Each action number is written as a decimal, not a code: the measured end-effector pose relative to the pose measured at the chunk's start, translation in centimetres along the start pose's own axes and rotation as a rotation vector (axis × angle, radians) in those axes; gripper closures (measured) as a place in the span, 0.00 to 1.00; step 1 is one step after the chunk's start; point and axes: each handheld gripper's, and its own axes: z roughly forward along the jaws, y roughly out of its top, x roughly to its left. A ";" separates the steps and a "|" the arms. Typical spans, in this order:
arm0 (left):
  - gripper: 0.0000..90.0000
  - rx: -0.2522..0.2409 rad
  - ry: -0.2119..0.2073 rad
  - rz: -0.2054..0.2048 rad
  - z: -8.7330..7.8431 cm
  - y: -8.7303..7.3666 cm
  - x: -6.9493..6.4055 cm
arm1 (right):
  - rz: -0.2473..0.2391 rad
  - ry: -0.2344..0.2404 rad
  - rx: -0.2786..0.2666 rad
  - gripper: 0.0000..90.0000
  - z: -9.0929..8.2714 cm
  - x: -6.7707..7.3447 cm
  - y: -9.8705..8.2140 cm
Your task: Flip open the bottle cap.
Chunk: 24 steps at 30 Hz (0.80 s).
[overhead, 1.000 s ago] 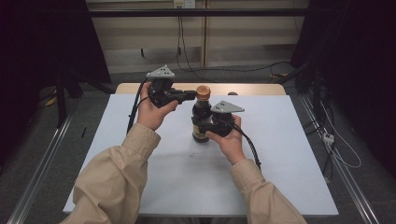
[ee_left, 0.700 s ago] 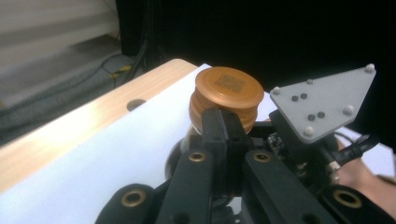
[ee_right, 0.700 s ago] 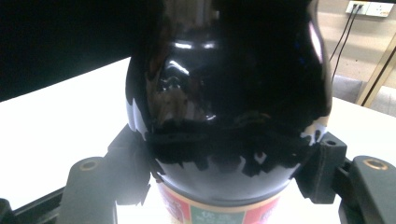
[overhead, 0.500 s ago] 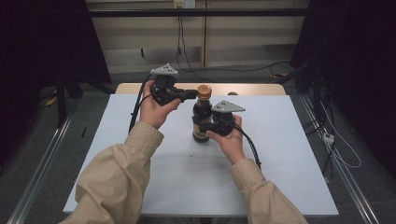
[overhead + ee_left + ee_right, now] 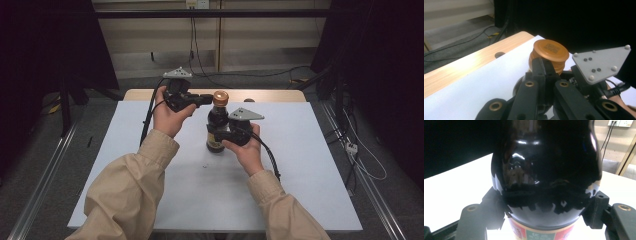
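Observation:
A dark glass bottle (image 5: 217, 127) with an orange cap (image 5: 220, 97) stands upright near the middle of the white table (image 5: 310, 150). My right gripper (image 5: 216, 136) is shut on the bottle's lower body; in the right gripper view the bottle (image 5: 546, 165) sits between the jaws, above its coloured label (image 5: 541, 232). My left gripper (image 5: 208, 100) is held level at cap height from the left. Its jaws are pressed together, tips touching the side of the cap (image 5: 551, 48) just under the rim. The right gripper's grey plate (image 5: 601, 62) shows beyond.
A wooden strip (image 5: 270, 95) with a round hole (image 5: 499, 54) runs along the table's far edge. Cables lie on the floor (image 5: 260, 75) behind, and dark curtains hang on both sides. White tabletop extends all round the bottle.
The left gripper has edged slightly right toward the cap. The bottle and the right gripper have stayed in place.

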 end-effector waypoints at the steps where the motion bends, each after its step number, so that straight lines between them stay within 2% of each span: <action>1: 1.00 -0.059 -0.029 -0.012 -0.3 0.1 0.1 | -0.005 -0.002 -0.004 0.36 0.0 0.1 -0.1; 2: 1.00 -0.072 -0.042 -0.013 -0.6 0.5 0.1 | -0.006 -0.001 -0.007 0.36 0.0 0.1 -0.1; 3: 1.00 -0.070 -0.030 0.013 -0.9 1.1 -0.3 | -0.012 -0.001 -0.007 0.36 0.0 0.2 -0.1; 4: 1.00 -0.068 -0.054 0.026 -0.9 1.8 -0.9 | -0.030 0.004 -0.001 0.36 0.2 0.4 -0.1; 6: 1.00 -0.012 0.014 0.061 -0.7 2.6 -2.0 | -0.073 -0.009 0.012 0.35 0.6 1.2 0.3; 8: 1.00 -0.007 0.022 0.070 -1.0 2.5 -1.9 | -0.079 -0.017 0.014 0.35 0.7 1.4 0.4; 9: 1.00 -0.006 0.030 0.062 -1.3 2.3 -1.6 | -0.067 -0.014 0.015 0.35 0.6 1.1 0.3; 11: 1.00 -0.024 0.017 0.032 -2.0 1.8 -0.8 | -0.034 -0.003 0.006 0.35 0.2 0.5 0.1; 15: 1.00 0.008 0.034 0.034 -2.5 1.0 -0.3 | -0.043 -0.010 0.000 0.35 0.4 0.8 0.0; 16: 1.00 0.011 0.024 0.034 -2.5 0.7 -0.3 | -0.039 -0.009 -0.001 0.35 0.4 0.7 0.0; 20: 1.00 0.048 -0.008 0.036 -1.7 0.0 -0.3 | -0.038 -0.002 0.005 0.35 0.3 0.6 0.1; 24: 1.00 0.064 -0.015 0.043 -1.2 0.1 -0.4 | -0.036 -0.003 0.004 0.35 0.3 0.6 0.0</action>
